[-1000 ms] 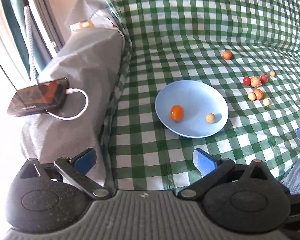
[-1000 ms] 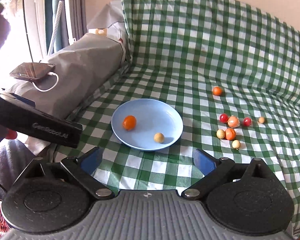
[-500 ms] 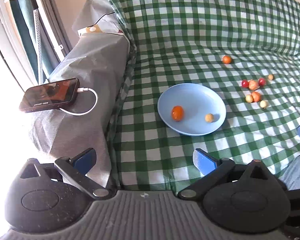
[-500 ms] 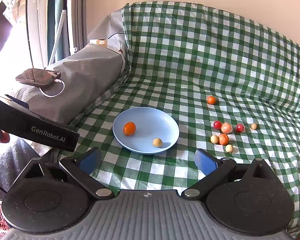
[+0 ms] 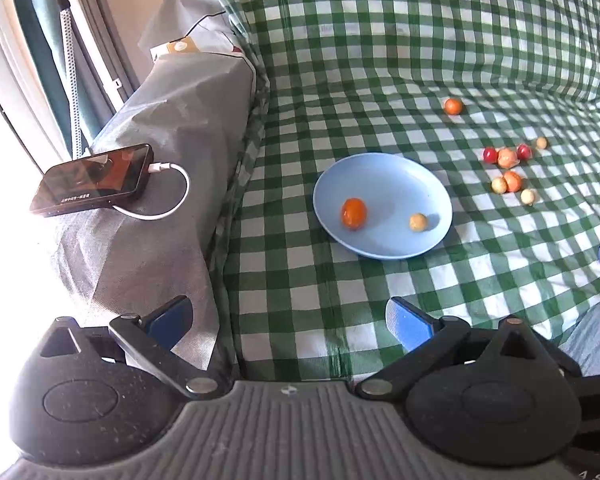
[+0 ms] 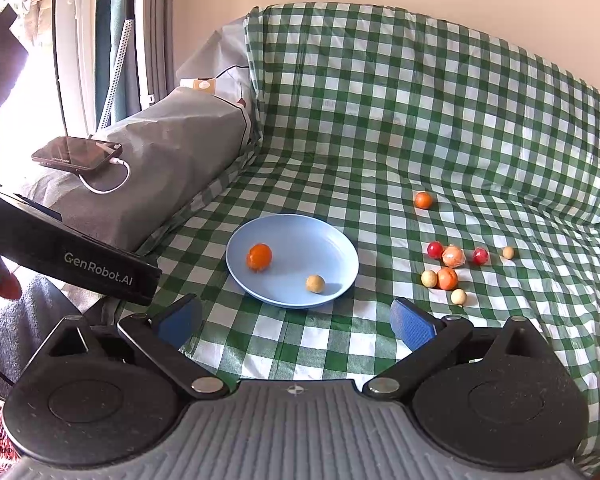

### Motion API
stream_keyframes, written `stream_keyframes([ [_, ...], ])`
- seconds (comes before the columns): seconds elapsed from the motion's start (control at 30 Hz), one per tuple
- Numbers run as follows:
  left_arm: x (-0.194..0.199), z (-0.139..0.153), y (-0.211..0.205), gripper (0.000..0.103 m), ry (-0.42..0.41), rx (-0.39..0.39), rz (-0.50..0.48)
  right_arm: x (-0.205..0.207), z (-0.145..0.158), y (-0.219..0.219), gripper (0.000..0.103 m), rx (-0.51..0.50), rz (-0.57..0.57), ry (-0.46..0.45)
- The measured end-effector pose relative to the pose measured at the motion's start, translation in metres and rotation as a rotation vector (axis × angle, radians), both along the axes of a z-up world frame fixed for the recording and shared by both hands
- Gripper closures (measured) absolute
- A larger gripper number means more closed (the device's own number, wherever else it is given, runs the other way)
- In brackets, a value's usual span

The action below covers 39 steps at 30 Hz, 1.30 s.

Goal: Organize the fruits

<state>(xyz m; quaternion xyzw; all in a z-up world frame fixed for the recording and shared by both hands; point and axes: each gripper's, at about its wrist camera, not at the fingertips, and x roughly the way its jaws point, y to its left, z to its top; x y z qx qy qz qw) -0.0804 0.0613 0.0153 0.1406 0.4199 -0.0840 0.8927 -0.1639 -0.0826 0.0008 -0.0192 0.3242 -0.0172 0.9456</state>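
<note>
A: Left to right, what lies in front of you?

B: Far left, a phone [image 5: 92, 179] with a white cable [image 5: 168, 196] lies on a grey-covered armrest [image 5: 172, 120]. My left gripper [image 5: 288, 320] is held low at the near edge of the green checked cloth [image 5: 339, 60], fingers spread wide, nothing between them.

A: And the plate?

B: The blue plate [image 5: 379, 176] sits ahead of the left gripper, slightly to its right, well apart from the fingertips. It holds an orange fruit [image 5: 353, 213] on its left side and a small tan fruit [image 5: 418, 222] toward its right.

A: The right gripper?

B: My right gripper [image 6: 296, 320] is also spread open and empty. In its view the plate lies just ahead, a little left of centre. The left gripper's black body shows at the left edge.

A: The loose fruits?

B: Right of the plate, on the cloth. A single orange one [image 6: 423, 200] lies farther back. Nearer, a cluster [image 6: 447, 268]: two red, two orange, three small tan ones, some touching. All lie ahead and to the right of the right gripper, clear of its fingers.
</note>
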Motion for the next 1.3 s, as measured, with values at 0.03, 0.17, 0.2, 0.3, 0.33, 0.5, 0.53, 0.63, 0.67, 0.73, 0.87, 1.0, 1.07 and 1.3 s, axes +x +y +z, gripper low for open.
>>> stream_keyframes([
  [0.03,0.000,-0.001,0.000,0.000,0.003,0.001,-0.005,0.000,0.000,-0.001,0.003,0.002,0.000,0.002],
  [0.17,0.001,-0.002,-0.002,0.000,-0.003,0.014,0.001,0.002,-0.002,0.001,0.003,0.007,-0.001,0.009],
  [0.2,0.001,-0.002,-0.003,0.000,-0.005,0.022,0.004,0.003,-0.003,0.002,0.003,0.009,-0.001,0.011],
  [0.3,0.004,-0.003,-0.003,0.000,0.003,0.027,0.006,0.006,-0.004,0.002,0.003,0.015,-0.001,0.017],
  [0.33,0.006,-0.003,-0.003,0.000,0.009,0.025,0.006,0.006,-0.005,0.001,0.003,0.018,0.000,0.019],
  [0.5,0.010,-0.005,-0.007,0.000,0.035,0.013,-0.013,0.011,-0.008,-0.001,0.003,0.026,0.006,0.029],
  [0.53,0.011,-0.005,-0.008,0.000,0.036,0.016,-0.014,0.012,-0.008,-0.002,0.003,0.028,0.007,0.031],
  [0.63,0.013,-0.008,-0.013,0.000,0.043,0.025,-0.019,0.015,-0.010,-0.005,0.003,0.036,0.007,0.035],
  [0.67,0.014,-0.008,-0.014,0.000,0.046,0.028,-0.020,0.016,-0.011,-0.006,0.003,0.039,0.006,0.038],
  [0.73,0.016,-0.010,-0.017,0.000,0.050,0.036,-0.017,0.018,-0.013,-0.009,0.003,0.050,0.000,0.045],
  [0.87,0.023,-0.013,-0.023,0.000,0.062,0.055,-0.007,0.022,-0.017,-0.016,0.003,0.074,-0.017,0.053],
  [1.0,0.030,-0.014,-0.031,0.000,0.079,0.052,-0.020,0.027,-0.022,-0.025,0.003,0.098,-0.040,0.059],
  [1.07,0.035,-0.013,-0.038,0.000,0.085,0.051,-0.029,0.029,-0.024,-0.031,0.003,0.108,-0.055,0.059],
  [1.3,0.059,-0.016,-0.081,0.000,0.091,0.047,-0.091,0.034,-0.033,-0.070,0.003,0.123,-0.193,0.034],
])
